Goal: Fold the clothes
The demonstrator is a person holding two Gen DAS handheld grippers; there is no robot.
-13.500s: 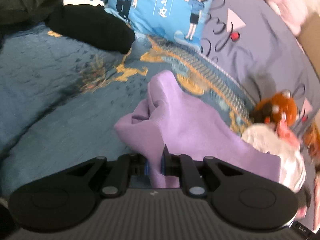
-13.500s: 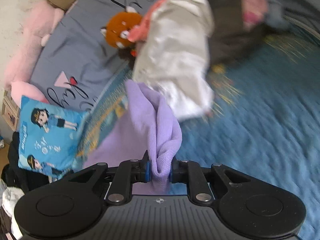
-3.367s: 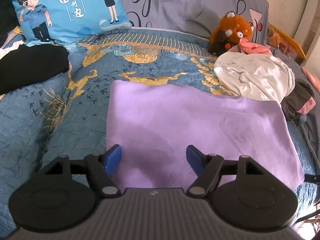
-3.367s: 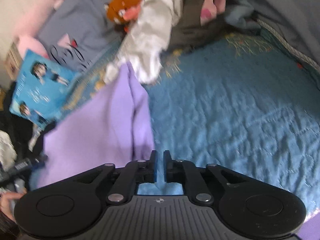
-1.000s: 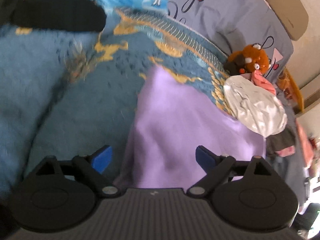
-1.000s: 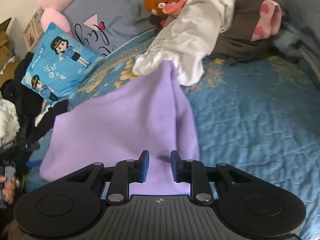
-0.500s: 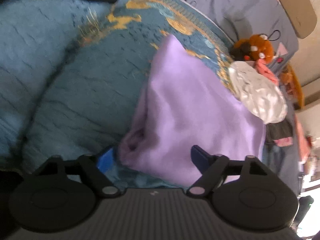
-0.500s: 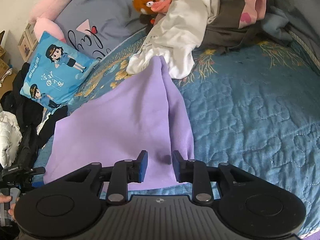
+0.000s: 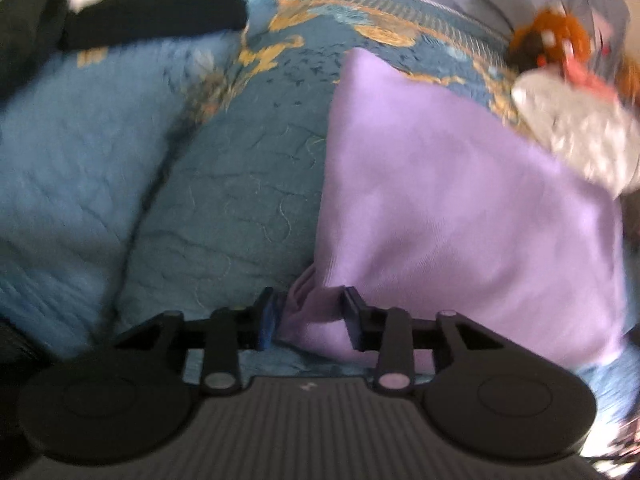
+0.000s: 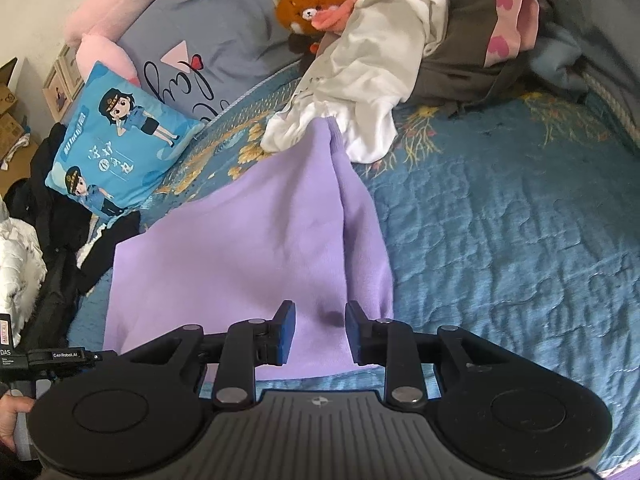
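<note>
A lilac garment [image 10: 248,248] lies spread flat on a blue quilted bedspread [image 10: 512,216], directly ahead of both hand-held grippers. The left gripper [image 9: 308,316] points steeply down at the garment's near corner, which is bunched up into a small fold between its two fingers; its jaws are closing on that fold, and the blur makes it unclear whether the pads press the cloth yet. The right gripper [image 10: 320,334] hovers over the garment's near edge with its jaws part-way apart and nothing clamped; the cloth lies flat beneath the gap. Beyond the garment's far end sits a crumpled white garment [image 10: 372,80], with a dark grey garment [image 10: 472,64] with pink hearts beside it. An orange plush toy [image 10: 308,4] rests farther back. To the left of the right gripper lies a blue cartoon cushion [image 10: 120,140].
</note>
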